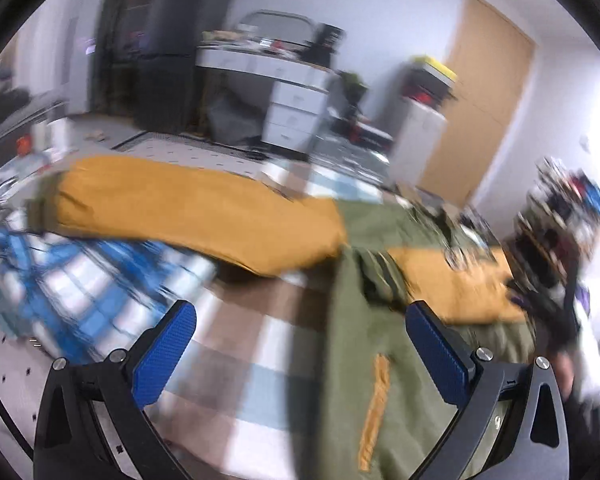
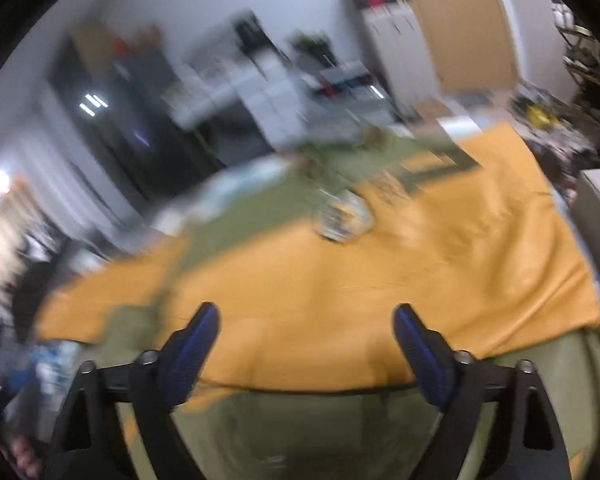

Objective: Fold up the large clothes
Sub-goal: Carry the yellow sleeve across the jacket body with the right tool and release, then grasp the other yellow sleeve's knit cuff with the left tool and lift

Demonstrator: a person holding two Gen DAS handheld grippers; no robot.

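Early stage: jacket (image 2: 340, 280) spread flat, sleeve (image 1: 188, 208) extended, unfolded. Left gripper (image 1: 300, 340) and right gripper (image 2: 306, 344) agape, empty.

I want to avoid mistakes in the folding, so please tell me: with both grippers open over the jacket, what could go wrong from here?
1. Both views are blurred, so the hands seem to move fast; the open left gripper or right gripper may close beside the cloth.
2. The jacket is bulky; a pinch may catch only the top layer, giving an uneven fold.
3. The sleeve lies stretched out over the checked cloth; pulling it could drag that cloth along.
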